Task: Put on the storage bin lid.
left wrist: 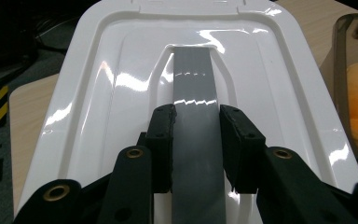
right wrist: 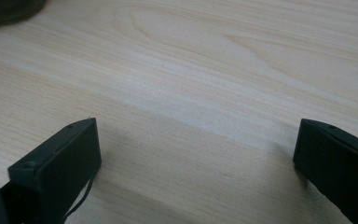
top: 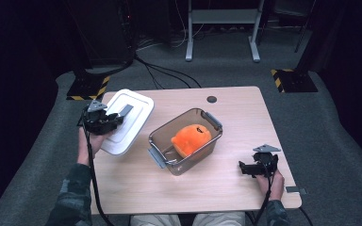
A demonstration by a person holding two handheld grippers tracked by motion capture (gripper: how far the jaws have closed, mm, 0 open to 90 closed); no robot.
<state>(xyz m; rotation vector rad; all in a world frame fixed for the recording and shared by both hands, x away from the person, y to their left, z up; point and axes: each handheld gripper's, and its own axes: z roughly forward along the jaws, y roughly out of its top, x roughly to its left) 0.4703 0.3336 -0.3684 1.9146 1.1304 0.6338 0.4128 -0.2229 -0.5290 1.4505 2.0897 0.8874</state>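
A white plastic lid [top: 127,121] with a grey handle strip [left wrist: 194,84] hangs tilted above the table's left edge. My left gripper [top: 108,120] is shut on that grey handle, its two black pads [left wrist: 163,140] pressing the strip from both sides. A clear brown tub [top: 158,136] stands in the middle of the table with an orange plush toy [top: 191,139] inside. My right gripper [top: 250,168] rests low over the bare wood at the table's right front, jaws wide open with nothing between them [right wrist: 196,154].
The wooden table [top: 231,117] has a small dark grommet hole [top: 211,99] near its far edge. A small grey tag [top: 295,190] lies at the right front corner. Grey carpet, cables and stand bases with yellow-black tape [top: 89,87] lie beyond.
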